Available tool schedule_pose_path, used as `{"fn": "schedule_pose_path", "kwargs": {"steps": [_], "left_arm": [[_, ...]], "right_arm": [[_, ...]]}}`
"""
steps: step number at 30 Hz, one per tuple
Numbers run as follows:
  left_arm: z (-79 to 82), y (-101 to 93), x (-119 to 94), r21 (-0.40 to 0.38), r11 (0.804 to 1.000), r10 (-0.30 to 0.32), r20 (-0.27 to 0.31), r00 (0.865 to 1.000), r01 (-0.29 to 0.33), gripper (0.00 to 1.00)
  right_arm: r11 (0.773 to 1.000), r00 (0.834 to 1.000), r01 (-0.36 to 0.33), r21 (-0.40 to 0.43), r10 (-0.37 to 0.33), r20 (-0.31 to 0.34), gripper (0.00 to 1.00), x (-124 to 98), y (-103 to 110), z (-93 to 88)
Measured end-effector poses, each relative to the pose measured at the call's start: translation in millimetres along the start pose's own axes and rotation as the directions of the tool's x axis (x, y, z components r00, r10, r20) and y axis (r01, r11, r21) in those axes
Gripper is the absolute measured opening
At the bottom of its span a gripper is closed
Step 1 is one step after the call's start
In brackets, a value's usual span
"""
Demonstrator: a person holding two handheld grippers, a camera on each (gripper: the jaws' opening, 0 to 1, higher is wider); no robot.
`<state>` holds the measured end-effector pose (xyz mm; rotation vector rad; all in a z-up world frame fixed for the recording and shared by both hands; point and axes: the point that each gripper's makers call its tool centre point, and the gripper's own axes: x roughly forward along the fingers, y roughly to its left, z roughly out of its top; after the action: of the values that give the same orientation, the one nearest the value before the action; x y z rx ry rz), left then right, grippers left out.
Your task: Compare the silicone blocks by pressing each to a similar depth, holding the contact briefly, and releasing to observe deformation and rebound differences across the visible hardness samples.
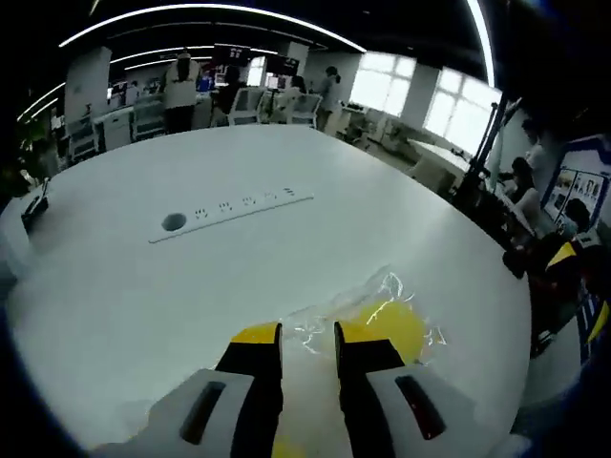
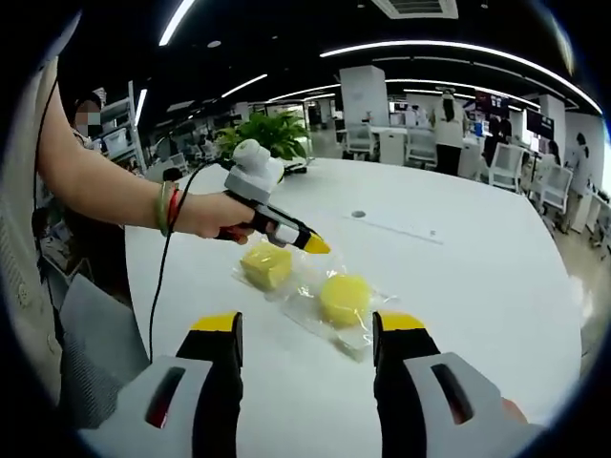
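Observation:
Two yellow silicone blocks lie in clear plastic bags on the white table [image 2: 477, 277]: a square block [image 2: 265, 265] and a round block [image 2: 344, 298]. In the right gripper view a hand [image 2: 205, 215] holds my left gripper [image 2: 317, 246], its yellow tip hovering just above the square block's far edge. My right gripper [image 2: 309, 324] is wide open and empty, short of the round block. In the left gripper view my left gripper [image 1: 307, 334] has only a narrow gap between its jaws, with nothing in it. The round block [image 1: 396, 324] lies just right of its tips in crinkled plastic.
A recessed socket strip [image 1: 234, 210] runs across the middle of the table [image 1: 143, 296]. A green plant [image 2: 277, 134] stands at the table's far edge. The person's arm and a cable [image 2: 158, 286] are at left. Chairs, desks and people stand around the room.

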<state>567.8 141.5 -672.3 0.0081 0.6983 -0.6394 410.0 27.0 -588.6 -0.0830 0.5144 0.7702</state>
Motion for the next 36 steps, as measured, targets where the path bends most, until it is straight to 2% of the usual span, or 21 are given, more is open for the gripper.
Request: {"fn": "schedule_pose_path", "kwargs": {"steps": [2, 12, 16, 23, 33, 36], "left_arm": [[3.3, -0.9, -10, 0.032, 0.999, 0.001, 0.012, 1.000, -0.001, 0.22], [12.9, -4.7, -60, 0.044, 0.999, 0.019, 0.064, 0.998, -0.022, 0.27], [16.5, -7.5, -83, 0.071, 0.997, 0.036, 0.088, 0.995, -0.042, 0.30], [23.3, -6.5, -127, 0.067, 0.995, 0.069, 0.152, 0.986, -0.080, 0.31], [8.9, -13.6, -178, 0.045, 0.993, 0.098, 0.202, 0.974, -0.110, 0.34], [3.1, -14.7, -188, 0.050, 0.992, 0.106, 0.205, 0.973, -0.118, 0.35]], "right_arm": [[1.000, 1.000, -0.007, -0.003, 0.007, 0.003, 0.49, 1, 4, 2.5], [0.998, 0.999, -0.037, -0.049, 0.039, 0.031, 0.49, 0, 22, 18.1], [0.997, 0.998, -0.046, -0.063, 0.049, 0.035, 0.50, 0, 30, 21.3], [0.995, 0.997, -0.064, -0.083, 0.067, 0.043, 0.49, -4, 46, 25.7], [0.992, 0.997, -0.068, -0.105, 0.072, 0.036, 0.49, -8, 63, 28.6], [0.992, 0.997, -0.067, -0.106, 0.071, 0.033, 0.49, -9, 67, 28.0]]}}
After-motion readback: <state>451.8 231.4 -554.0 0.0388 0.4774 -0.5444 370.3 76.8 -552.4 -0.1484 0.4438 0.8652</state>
